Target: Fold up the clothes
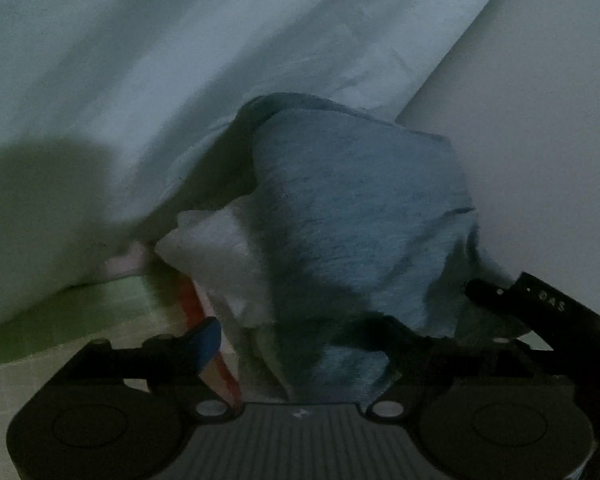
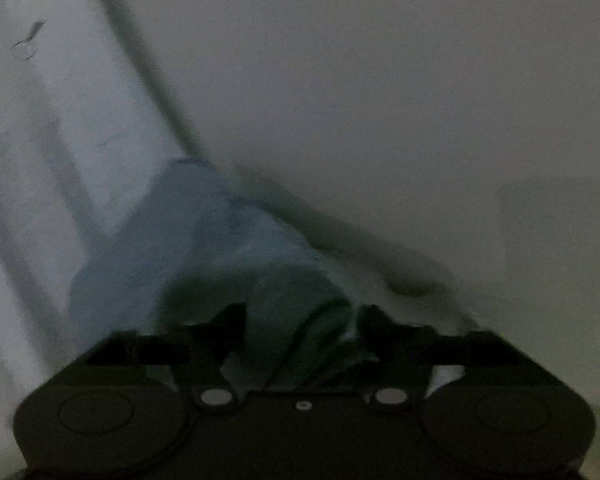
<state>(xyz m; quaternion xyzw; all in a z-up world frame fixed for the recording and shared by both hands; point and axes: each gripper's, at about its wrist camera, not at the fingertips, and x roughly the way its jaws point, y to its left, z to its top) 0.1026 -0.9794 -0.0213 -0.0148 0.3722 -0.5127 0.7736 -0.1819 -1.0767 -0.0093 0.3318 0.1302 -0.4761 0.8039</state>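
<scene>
A white garment with a grey-blue sleeve [image 1: 360, 216] fills the left wrist view; its white body [image 1: 160, 80] stretches up and to the left. My left gripper [image 1: 300, 344] is shut on the bunched sleeve cloth, which hides the fingertips. In the right wrist view the same grey-blue sleeve [image 2: 204, 240] and white cloth [image 2: 60, 140] hang in front. My right gripper [image 2: 304, 328] is shut on folds of that cloth. The other gripper's black finger [image 1: 540, 308] shows at the right of the left wrist view.
A pale green gridded surface [image 1: 80, 340] lies below at the left. A red and blue tag or print [image 1: 204, 336] shows by the left finger. A plain pale wall [image 2: 380, 100] is behind the garment.
</scene>
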